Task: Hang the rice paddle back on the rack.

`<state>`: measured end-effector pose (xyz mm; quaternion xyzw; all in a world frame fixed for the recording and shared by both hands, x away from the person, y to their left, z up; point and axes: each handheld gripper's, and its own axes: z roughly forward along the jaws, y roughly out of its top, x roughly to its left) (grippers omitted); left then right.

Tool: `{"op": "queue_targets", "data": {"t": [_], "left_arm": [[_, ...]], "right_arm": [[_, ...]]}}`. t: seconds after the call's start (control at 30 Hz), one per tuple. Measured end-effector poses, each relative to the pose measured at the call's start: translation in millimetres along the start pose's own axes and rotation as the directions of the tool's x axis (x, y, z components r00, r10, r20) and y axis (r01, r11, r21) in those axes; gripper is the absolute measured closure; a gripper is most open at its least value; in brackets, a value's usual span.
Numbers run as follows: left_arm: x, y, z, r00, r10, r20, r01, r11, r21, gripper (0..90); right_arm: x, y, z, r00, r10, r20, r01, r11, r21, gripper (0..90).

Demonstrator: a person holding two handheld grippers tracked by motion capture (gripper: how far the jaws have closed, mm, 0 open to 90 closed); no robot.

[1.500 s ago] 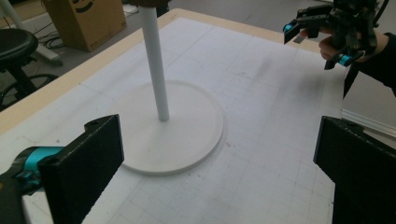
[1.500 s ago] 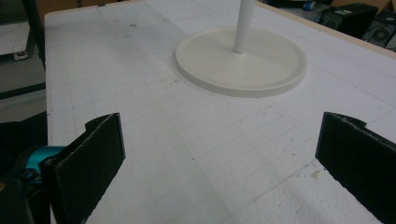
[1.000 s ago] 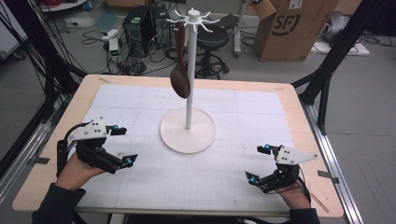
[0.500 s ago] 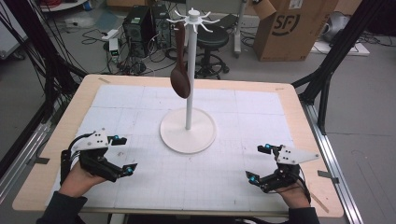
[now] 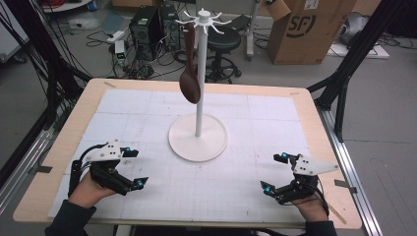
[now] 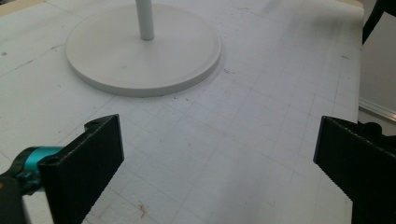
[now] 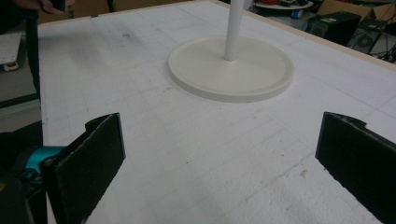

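Note:
A white rack (image 5: 199,73) with a round base (image 5: 198,140) stands at the table's middle. A dark brown spoon (image 5: 189,81) hangs from one of its top hooks. My left gripper (image 5: 134,168) rests open near the front left, empty, its jaws facing the base (image 6: 142,51). Near the front right, my right gripper (image 5: 274,172) is open too, with nothing between its jaws. Its own view shows the base (image 7: 231,70) and the pole (image 7: 232,28) ahead.
A white gridded mat (image 5: 246,162) covers the wooden table (image 5: 59,147). Beyond the far edge are a computer tower (image 5: 145,24), a stool (image 5: 223,42) and a cardboard box (image 5: 307,29). Black frame legs (image 5: 344,73) stand at the right.
My left gripper has drifted toward the front edge and slightly right. The right gripper has stayed put, and both stay open.

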<state>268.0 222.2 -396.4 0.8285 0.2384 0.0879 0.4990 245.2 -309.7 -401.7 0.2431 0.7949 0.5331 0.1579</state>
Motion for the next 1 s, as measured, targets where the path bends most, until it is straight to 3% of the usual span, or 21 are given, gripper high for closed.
{"op": "queue_targets", "data": {"t": [0.43,0.53,0.8,1.0], "left_arm": [[-2.2,-1.1,-7.1,0.9999,-0.009,-0.007,0.008,0.9989,-0.046,2.2],[-1.4,-2.3,-9.2,0.9997,-0.017,0.018,0.018,0.9977,-0.065,2.2],[-1.9,-2.8,-13.5,0.9998,-0.018,0.004,0.018,0.9959,-0.089,2.1],[-0.3,-3.6,-12.9,0.9999,-0.015,-0.002,0.015,0.9965,-0.083,2.1]], "right_arm": [[-0.1,1.9,4.9,0.9998,-0.013,-0.018,0.013,1.0,-0.003,0.5],[-0.6,1.7,4.6,0.9998,-0.012,-0.017,0.012,1.0,-0.002,0.5],[-1.6,1.3,0.9,0.9999,-0.007,-0.01,0.007,1.0,-0.017,0.5],[-1.7,0.7,1.9,0.9999,-0.005,-0.01,0.004,1.0,-0.01,0.5]]}}
